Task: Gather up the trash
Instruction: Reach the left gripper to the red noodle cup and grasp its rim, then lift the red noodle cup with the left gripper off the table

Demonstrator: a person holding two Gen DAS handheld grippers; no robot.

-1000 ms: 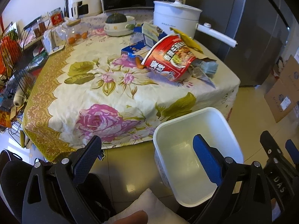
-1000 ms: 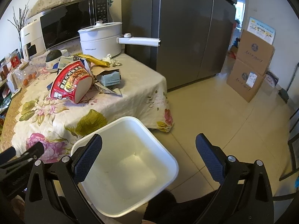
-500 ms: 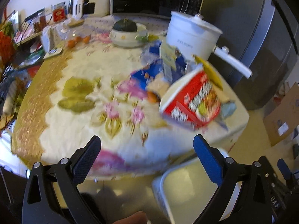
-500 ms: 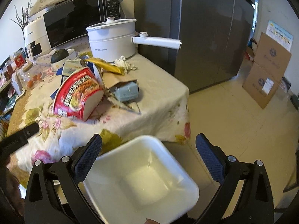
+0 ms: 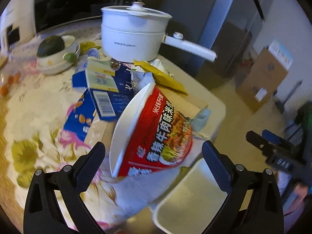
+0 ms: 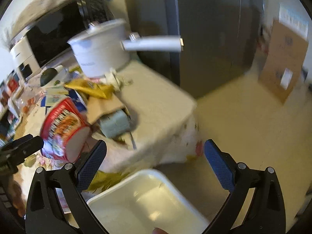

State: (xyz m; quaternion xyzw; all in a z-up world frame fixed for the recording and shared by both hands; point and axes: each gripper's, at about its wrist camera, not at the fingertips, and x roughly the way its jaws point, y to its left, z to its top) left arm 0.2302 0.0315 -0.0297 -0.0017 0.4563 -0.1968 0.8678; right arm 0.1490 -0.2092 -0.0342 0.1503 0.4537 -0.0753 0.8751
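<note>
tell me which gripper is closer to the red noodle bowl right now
Left. The left gripper is open with the red noodle bowl lying right between its fingers on the table. The right gripper is open too, off to the bowl's right above the white bin.

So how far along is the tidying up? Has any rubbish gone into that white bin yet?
Nothing looks collected: the white bin below the table edge shows only bare inside. In hand: the left gripper is open, its fingers either side of the tipped red instant noodle bowl, not gripping. The right gripper is open and holds nothing. Left: the bowl, blue cartons, yellow wrapper and brown cardboard.
</note>
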